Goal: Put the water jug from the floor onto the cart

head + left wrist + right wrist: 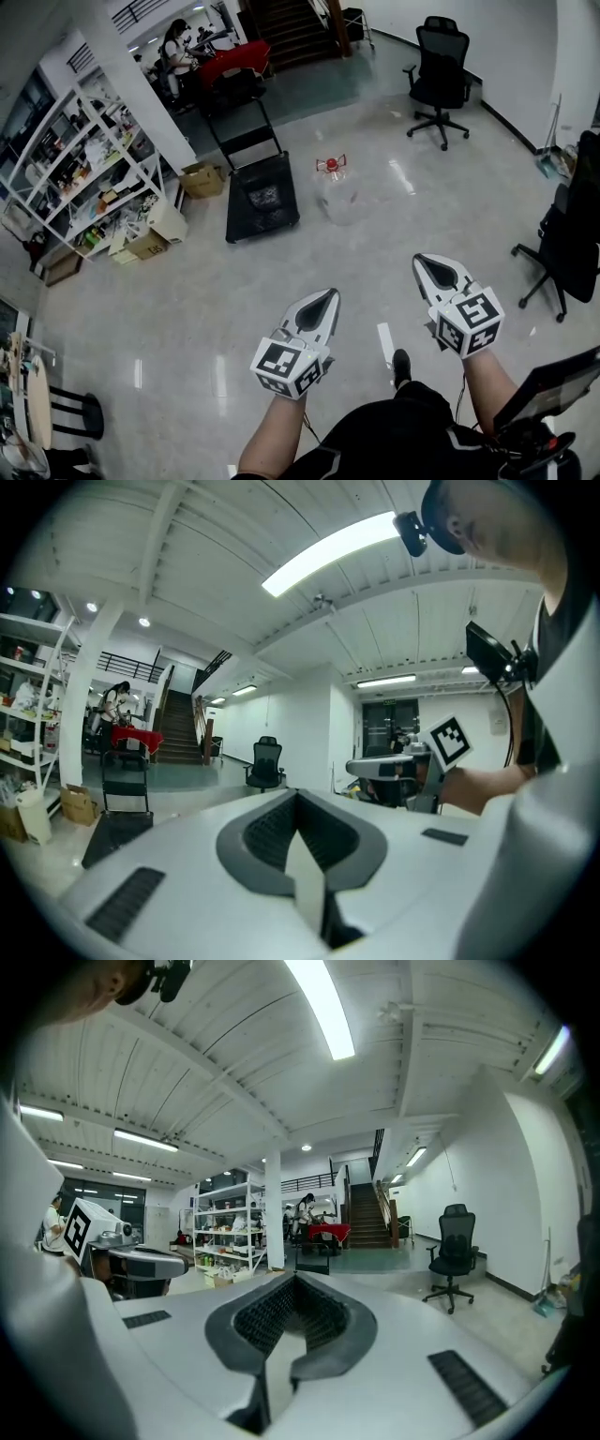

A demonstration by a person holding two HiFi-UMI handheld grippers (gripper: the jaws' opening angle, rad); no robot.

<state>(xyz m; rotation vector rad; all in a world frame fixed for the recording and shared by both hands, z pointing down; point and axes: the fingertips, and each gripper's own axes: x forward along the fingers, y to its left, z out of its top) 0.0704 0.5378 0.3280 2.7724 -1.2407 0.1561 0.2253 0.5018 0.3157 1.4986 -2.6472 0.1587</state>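
**Both grippers shut and empty, held out ahead**

The left gripper (328, 296) and the right gripper (421, 260) are held out in front of the person, side by side and well apart. Both point forward, close to level. The right one sits higher in the head view. Each has its jaws pressed together with nothing between them. The left forearm (270, 433) and the right forearm (488, 380) are bare and run back from the grippers toward the body.

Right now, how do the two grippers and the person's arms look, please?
Both the left gripper and the right gripper are white, pointed shells with a dark grey ribbed inlay. Each carries a cube of black-and-white square markers. The forearms are bare; the clothing is black.
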